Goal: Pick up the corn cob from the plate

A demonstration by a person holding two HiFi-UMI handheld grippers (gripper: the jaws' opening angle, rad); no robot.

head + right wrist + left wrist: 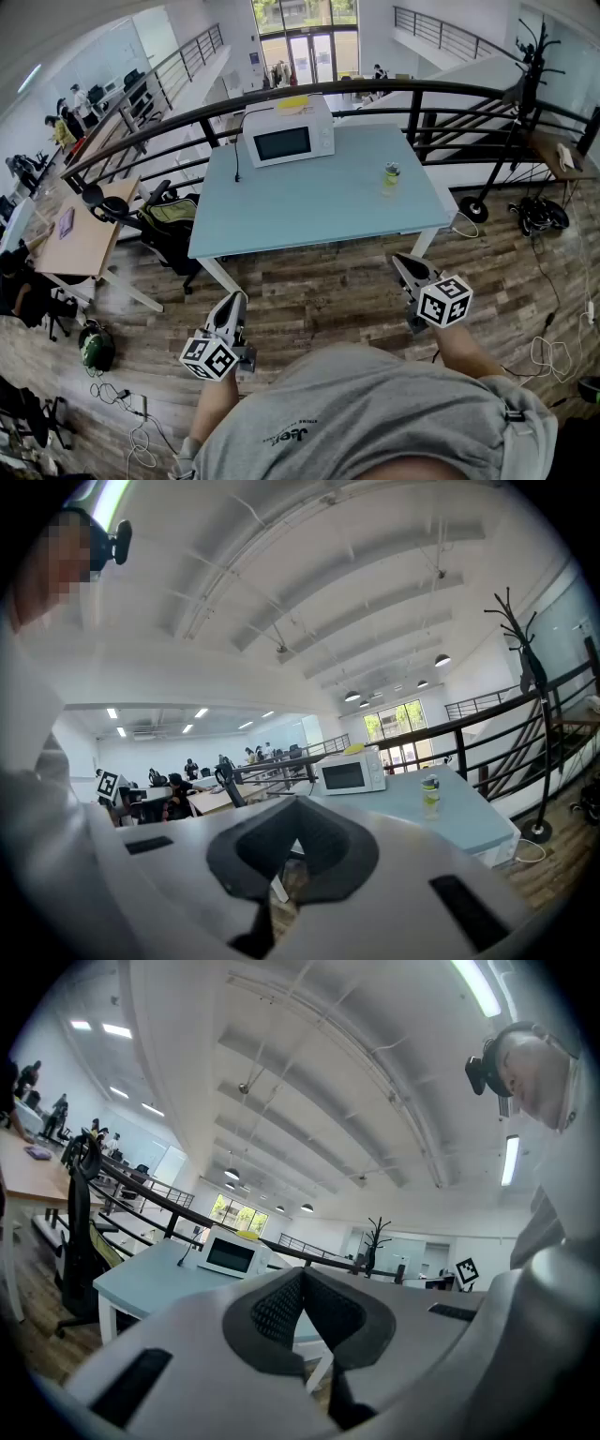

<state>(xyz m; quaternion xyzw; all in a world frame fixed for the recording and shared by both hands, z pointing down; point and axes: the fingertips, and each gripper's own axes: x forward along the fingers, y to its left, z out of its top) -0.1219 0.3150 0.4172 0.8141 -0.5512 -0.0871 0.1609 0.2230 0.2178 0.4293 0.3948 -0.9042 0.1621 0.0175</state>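
Observation:
No corn cob and no plate show in any view. A light blue table (319,202) stands ahead of me, carrying a white microwave (286,133) and a small bottle (391,175). My left gripper (234,298) hangs over the wooden floor short of the table's near left corner, jaws shut and empty. To the right, my right gripper (401,260) is near the table's front right leg, also shut on nothing. The left gripper view shows the closed left gripper (302,1279) pointing level at the microwave (230,1253). The right gripper (298,803) faces the microwave (352,773) and bottle (429,794).
A black railing (412,94) curves behind the table. An office chair with a green bag (169,220) stands at the table's left, beside a wooden desk (84,239). A coat rack (525,66) and cables (553,352) are on the right. People work at distant desks.

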